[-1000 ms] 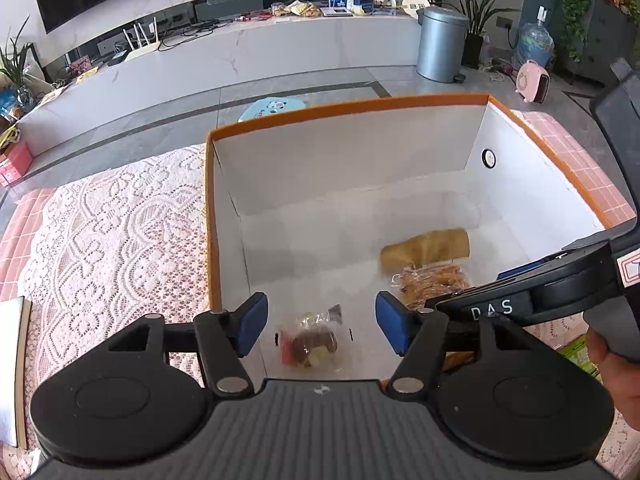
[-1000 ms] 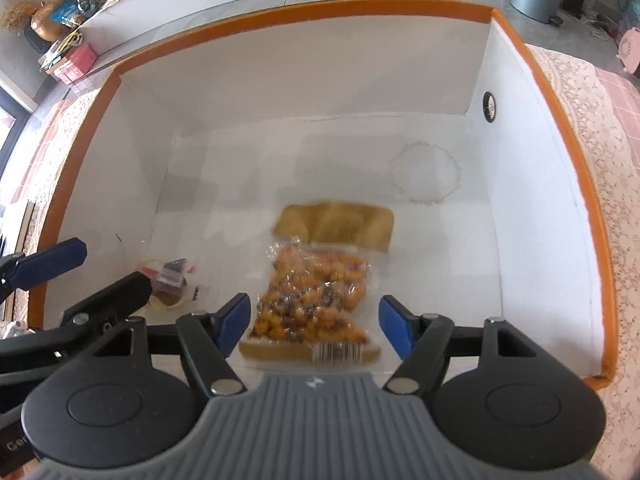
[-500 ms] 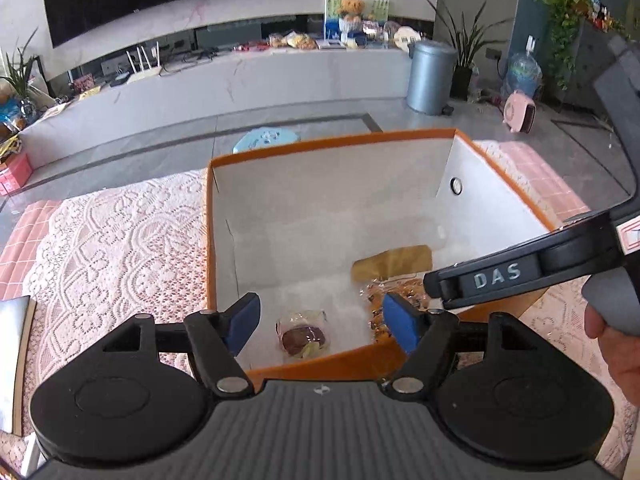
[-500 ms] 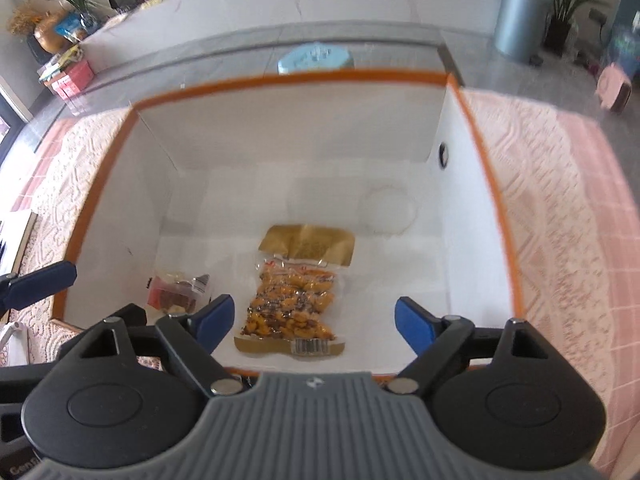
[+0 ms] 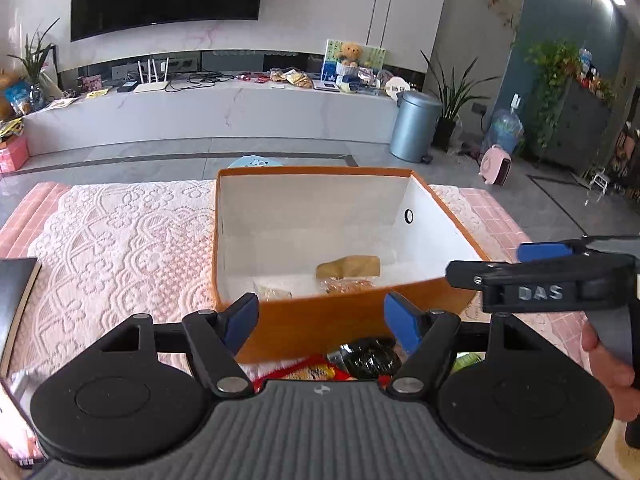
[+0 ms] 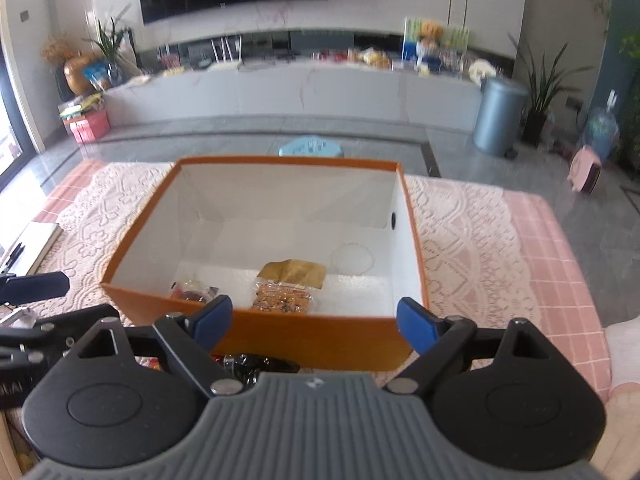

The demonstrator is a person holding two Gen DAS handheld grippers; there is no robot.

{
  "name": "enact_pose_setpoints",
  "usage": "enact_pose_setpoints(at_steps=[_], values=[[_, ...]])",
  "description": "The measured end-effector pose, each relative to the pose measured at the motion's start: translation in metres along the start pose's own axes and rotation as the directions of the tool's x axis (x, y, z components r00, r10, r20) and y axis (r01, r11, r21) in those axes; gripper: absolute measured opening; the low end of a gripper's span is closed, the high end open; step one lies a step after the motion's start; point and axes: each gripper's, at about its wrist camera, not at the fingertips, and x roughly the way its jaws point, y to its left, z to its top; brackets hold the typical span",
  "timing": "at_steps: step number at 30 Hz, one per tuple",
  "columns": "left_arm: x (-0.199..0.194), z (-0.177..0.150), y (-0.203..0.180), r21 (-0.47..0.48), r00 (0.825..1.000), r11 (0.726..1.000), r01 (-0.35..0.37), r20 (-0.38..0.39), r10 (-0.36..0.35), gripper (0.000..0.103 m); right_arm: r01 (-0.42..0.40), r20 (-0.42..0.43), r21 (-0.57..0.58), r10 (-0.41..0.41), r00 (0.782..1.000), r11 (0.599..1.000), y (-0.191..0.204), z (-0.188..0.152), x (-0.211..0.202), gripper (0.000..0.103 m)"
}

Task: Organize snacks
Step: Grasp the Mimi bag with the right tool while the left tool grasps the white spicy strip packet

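Observation:
An orange box with white inside (image 5: 320,324) (image 6: 320,334) stands on the lace-covered table. In it lie a gold-topped bag of orange snacks (image 6: 286,294) (image 5: 348,276) and a small clear packet with a dark sweet (image 6: 192,292) (image 5: 272,293). My left gripper (image 5: 322,318) is open and empty, held in front of the box's near wall. My right gripper (image 6: 314,320) is open and empty, also in front of the box; it shows at the right of the left wrist view (image 5: 540,276). A black-wrapped snack (image 5: 370,356) (image 6: 252,364) and a red packet (image 5: 308,370) lie on the table just below the fingers.
A pink lace cloth (image 5: 112,248) covers the table. A dark book (image 5: 16,300) lies at the left edge; a white notebook with a pen (image 6: 28,248) is at the left in the right wrist view. A green packet (image 5: 468,358) peeks out by the right finger.
Both grippers have pulled back and up out of the box, staying open. The two snacks stay inside. The near wall and loose snacks in front of it have come into view.

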Motion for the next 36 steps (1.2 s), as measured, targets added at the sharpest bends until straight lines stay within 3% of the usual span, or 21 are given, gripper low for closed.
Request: enact_pose_setpoints(at_steps=[9,17,31,36], values=[[-0.02,-0.031,0.0,0.01,1.0,1.0,0.012,0.016,-0.013,0.085,-0.003,0.11,0.006,0.002,0.994,1.0,0.008,-0.062,-0.054,0.095],[-0.023,-0.062,0.008,0.048,0.997,0.997,0.066,-0.038,-0.065,0.085,0.045,0.165,0.012,-0.046,0.985,0.999,0.007,-0.115,-0.067,0.095],[0.0,-0.098,0.02,0.047,0.988,0.996,0.074,-0.139,-0.067,0.085,0.037,0.111,-0.09,-0.026,0.993,0.995,0.024,-0.143,-0.042,0.095],[0.019,-0.108,0.021,0.061,0.977,0.996,0.059,-0.21,-0.045,0.085,0.016,0.054,-0.084,-0.012,0.998,0.996,0.026,-0.148,-0.025,0.095]])
